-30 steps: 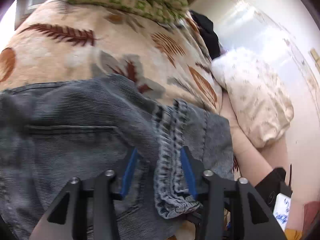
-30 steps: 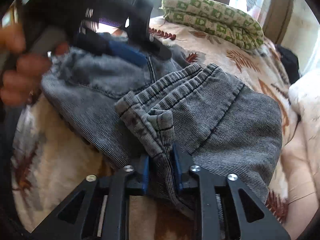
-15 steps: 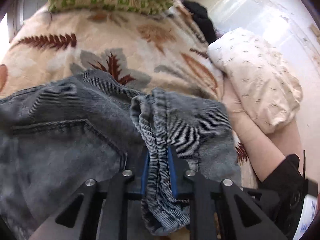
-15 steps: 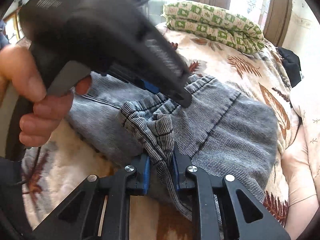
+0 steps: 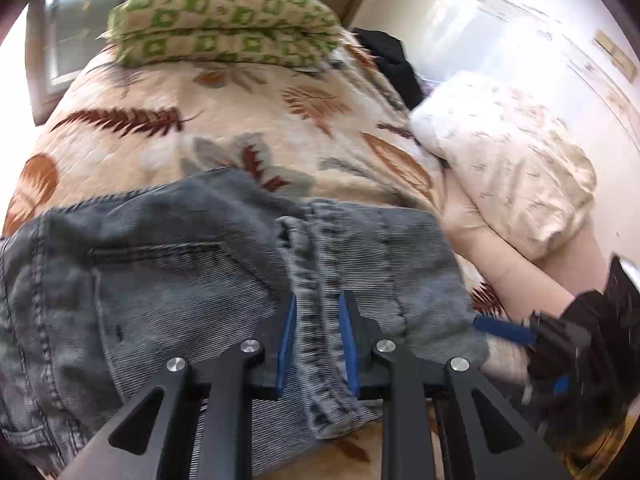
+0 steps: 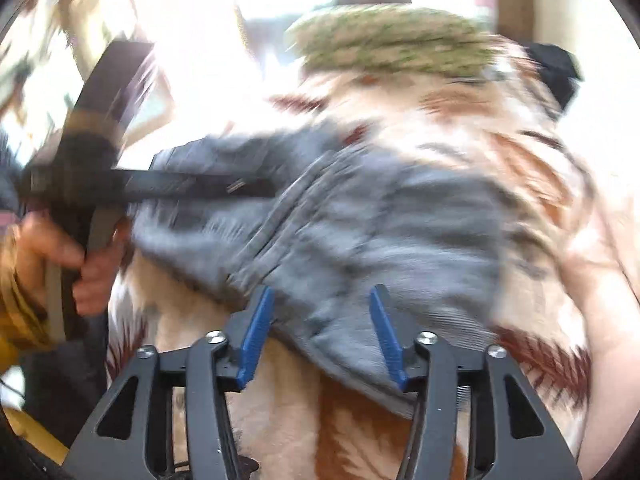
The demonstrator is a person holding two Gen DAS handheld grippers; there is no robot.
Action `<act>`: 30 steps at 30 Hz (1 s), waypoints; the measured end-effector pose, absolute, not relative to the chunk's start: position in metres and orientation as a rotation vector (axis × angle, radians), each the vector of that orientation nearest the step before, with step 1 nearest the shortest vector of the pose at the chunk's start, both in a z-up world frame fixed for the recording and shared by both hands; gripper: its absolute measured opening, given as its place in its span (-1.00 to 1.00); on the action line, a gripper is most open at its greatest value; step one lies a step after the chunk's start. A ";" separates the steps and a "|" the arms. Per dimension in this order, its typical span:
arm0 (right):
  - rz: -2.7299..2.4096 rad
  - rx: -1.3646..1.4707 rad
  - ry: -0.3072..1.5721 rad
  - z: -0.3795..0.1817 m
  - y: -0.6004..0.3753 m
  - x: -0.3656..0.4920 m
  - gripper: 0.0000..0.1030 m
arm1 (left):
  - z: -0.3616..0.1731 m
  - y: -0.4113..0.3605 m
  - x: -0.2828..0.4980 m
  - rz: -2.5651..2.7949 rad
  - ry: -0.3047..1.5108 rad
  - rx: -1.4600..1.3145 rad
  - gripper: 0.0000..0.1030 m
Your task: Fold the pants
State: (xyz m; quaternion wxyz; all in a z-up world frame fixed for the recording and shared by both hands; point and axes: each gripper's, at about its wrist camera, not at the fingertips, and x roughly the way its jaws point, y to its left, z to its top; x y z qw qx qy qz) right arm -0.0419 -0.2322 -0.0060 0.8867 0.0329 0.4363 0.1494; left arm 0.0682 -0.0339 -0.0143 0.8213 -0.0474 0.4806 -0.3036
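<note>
- Your left tongs (image 5: 317, 342) are easing apart, pads barely touching the pants (image 5: 168, 280) hem between them.
- Your right tongs (image 6: 320, 330) are spreading wide, denim loose between them.
- Let go fully before lifting off the bed (image 5: 224, 120).

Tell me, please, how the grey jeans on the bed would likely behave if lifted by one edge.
The jeans would probably droop, not hold shape: the fabric lies bunched and creased. The thick stitched hem between the left hand-held gripper pads looks grippy, unlikely to slip. Folded layers may slide open on the bedspread.

Grey pants (image 5: 168, 280) between left hand-held gripper (image 5: 318, 322) pads
</note>
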 end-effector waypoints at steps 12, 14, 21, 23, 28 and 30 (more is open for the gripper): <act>0.193 0.085 1.040 -0.039 -0.247 -0.024 0.01 | -0.055 -0.067 0.037 -0.687 1.120 0.023 -0.54; 0.202 0.061 0.976 -0.021 -0.244 -0.018 0.01 | -0.048 -0.063 0.040 -0.689 1.129 -0.006 -0.54; 0.169 0.017 1.001 -0.034 -0.243 0.064 -0.05 | -0.063 -0.061 0.042 -0.671 1.174 -0.010 -0.53; 0.159 0.025 1.111 -0.067 -0.245 0.080 -0.08 | -0.067 -0.056 0.044 -0.677 1.190 -0.047 -0.53; 0.149 -0.038 1.044 -0.066 -0.235 0.067 0.02 | -0.064 -0.056 0.042 -0.676 1.182 -0.039 -0.53; 0.149 0.007 1.029 -0.054 -0.237 0.060 0.02 | -0.057 -0.057 0.040 -0.675 1.177 -0.041 -0.53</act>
